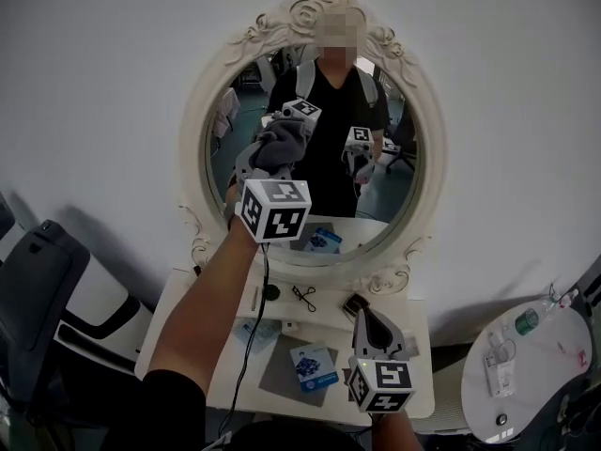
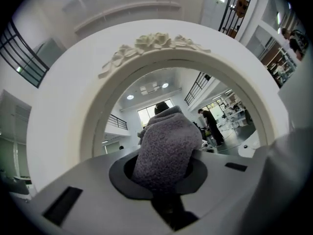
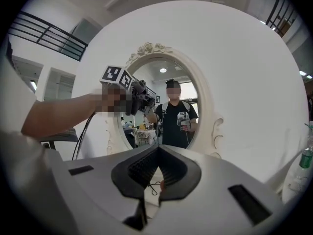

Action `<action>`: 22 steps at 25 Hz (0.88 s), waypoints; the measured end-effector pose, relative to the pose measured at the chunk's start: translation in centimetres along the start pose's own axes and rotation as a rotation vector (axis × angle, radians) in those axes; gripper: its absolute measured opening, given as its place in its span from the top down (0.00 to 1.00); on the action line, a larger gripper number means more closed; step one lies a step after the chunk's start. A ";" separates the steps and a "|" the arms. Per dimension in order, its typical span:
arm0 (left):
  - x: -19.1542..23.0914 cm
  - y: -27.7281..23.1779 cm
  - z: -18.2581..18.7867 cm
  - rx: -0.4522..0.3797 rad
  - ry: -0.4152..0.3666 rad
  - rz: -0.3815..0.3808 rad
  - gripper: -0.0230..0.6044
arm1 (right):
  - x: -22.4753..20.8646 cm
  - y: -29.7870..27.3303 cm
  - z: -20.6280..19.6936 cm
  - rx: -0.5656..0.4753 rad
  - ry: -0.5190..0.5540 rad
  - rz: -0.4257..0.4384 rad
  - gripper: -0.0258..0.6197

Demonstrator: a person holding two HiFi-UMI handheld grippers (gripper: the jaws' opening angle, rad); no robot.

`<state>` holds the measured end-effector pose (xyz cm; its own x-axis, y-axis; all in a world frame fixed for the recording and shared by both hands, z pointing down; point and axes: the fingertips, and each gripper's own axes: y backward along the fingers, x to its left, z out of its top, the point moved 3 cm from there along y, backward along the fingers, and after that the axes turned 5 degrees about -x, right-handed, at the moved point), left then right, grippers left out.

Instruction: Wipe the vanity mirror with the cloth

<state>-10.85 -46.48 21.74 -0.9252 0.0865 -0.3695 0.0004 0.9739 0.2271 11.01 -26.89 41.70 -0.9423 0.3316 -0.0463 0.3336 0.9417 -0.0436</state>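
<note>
An oval vanity mirror (image 1: 376, 205) in a carved white frame (image 1: 324, 3) hangs on the wall above a white vanity table (image 1: 413, 322). My left gripper (image 1: 269, 158) is raised to the left half of the glass and is shut on a bunched grey cloth (image 1: 282, 141), which lies at or just short of the glass. In the left gripper view the cloth (image 2: 166, 148) fills the jaws (image 2: 164, 175) beneath the frame's arch (image 2: 156, 43). My right gripper (image 1: 372, 329) hangs low over the table, shut and holding nothing. The right gripper view (image 3: 159, 153) looks up at the mirror (image 3: 168, 82).
On the table lie a blue packet (image 1: 315, 365), a black clip (image 1: 303, 296), a small dark box (image 1: 355, 305) and a black cable (image 1: 252, 327). A dark chair (image 1: 38, 289) stands at the left. A round white side table (image 1: 554, 383) with a green-capped bottle (image 1: 528, 321) is at the right.
</note>
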 end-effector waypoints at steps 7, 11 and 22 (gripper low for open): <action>9.7 0.4 -4.4 0.094 0.069 0.192 0.87 | 2.6 -1.3 -0.3 0.014 0.011 0.052 0.96; 10.0 0.5 -5.4 0.103 0.010 0.244 0.87 | 3.1 -1.6 -0.3 0.015 0.021 0.053 0.96; 3.3 0.9 -5.2 0.035 0.136 0.153 0.88 | 0.1 -0.1 -0.6 0.015 0.012 -0.016 0.96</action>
<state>-15.85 -46.41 25.45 -0.9562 0.2068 -0.2074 0.1556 0.9586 0.2384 10.89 -26.93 42.28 -0.9478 0.3172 -0.0336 0.3187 0.9460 -0.0590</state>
